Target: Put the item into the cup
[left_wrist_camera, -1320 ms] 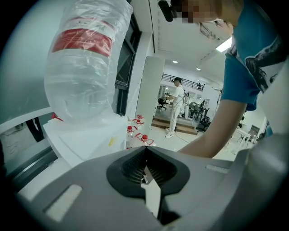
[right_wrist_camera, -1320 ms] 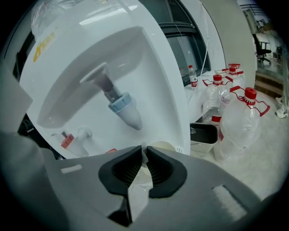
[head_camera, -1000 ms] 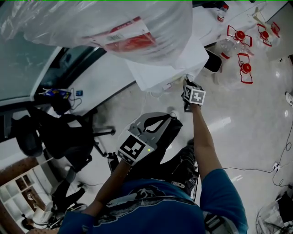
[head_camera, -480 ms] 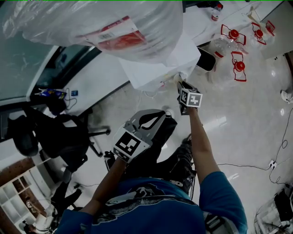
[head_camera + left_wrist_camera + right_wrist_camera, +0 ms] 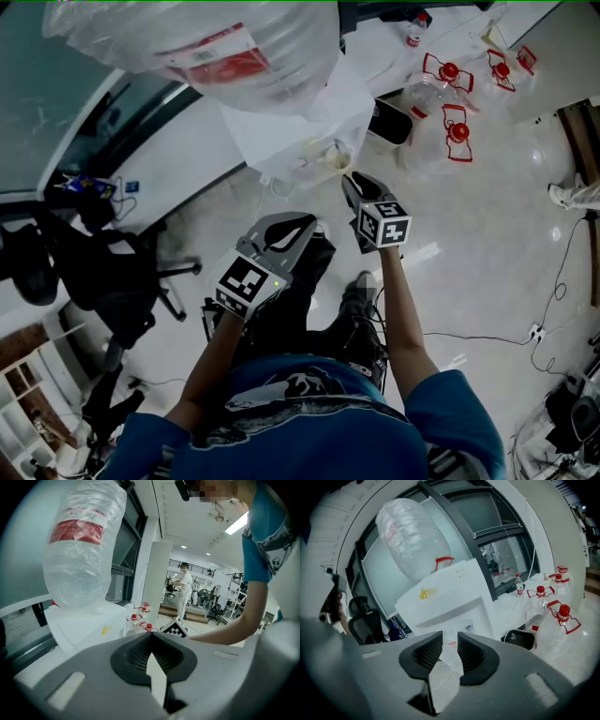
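Observation:
A white water dispenser (image 5: 281, 131) with a big clear bottle (image 5: 216, 47) on top stands ahead. A pale cup (image 5: 330, 156) sits in its tap recess, small in the right gripper view too, cup (image 5: 469, 627). I cannot make out any item in it. My right gripper (image 5: 349, 180) hangs just short of the recess, open, nothing between its fingers (image 5: 425, 649). My left gripper (image 5: 302, 225) is held lower and to the left, jaws shut and empty; its view shows the pads (image 5: 140, 651) meeting.
Several empty water bottles with red caps (image 5: 450, 131) lie on the floor right of the dispenser, by a black bin (image 5: 389, 122). An office chair (image 5: 103, 281) stands left. Cables (image 5: 525, 333) run over the floor at right. A person (image 5: 183, 585) stands far off.
The right gripper has drawn back from the dispenser's recess toward me. The left gripper has shifted a little left and stays shut.

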### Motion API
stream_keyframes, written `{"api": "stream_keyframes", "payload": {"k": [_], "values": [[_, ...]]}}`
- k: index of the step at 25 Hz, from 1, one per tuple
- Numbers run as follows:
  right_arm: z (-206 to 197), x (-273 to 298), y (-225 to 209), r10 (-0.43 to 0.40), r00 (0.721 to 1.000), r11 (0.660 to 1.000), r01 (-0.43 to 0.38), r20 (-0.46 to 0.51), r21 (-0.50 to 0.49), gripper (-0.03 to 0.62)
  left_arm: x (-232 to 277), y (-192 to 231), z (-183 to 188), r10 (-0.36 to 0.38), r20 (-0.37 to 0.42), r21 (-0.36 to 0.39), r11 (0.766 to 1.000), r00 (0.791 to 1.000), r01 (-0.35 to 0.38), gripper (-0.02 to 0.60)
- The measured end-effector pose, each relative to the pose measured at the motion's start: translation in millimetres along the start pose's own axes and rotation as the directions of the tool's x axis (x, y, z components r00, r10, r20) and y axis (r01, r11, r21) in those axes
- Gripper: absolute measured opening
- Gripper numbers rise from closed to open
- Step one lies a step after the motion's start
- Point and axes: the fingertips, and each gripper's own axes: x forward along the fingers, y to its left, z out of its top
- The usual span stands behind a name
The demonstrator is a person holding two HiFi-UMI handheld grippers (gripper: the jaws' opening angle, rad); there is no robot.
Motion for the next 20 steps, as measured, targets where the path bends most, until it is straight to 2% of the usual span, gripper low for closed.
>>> {"api": "stream_keyframes", "payload": {"k": [5,10,20], "values": [[31.5,-72.5,38.3,0.077,0.994,0.996,-0.073,0.072,-0.054,0.103,-8.8,-23.2,-7.8,0.031,0.004,-0.015,0.999,1.0,-0.031,0.012],[45.1,-145.1,71.9,0.126,0.985,0.989,-0.115,0.115,-0.095,0.101,-22.7,-56.4,-14.7,0.065,0.013,-0.029,0.997,0.998,-0.065,0.012],[38.9,-257.1,132.9,0.272,0.957,0.947,-0.248,0.099,-0.205,0.101,-46.7,-135.7,-7.9,0.167,0.141,-0.09,0.984,0.976,-0.156,0.012]]}}
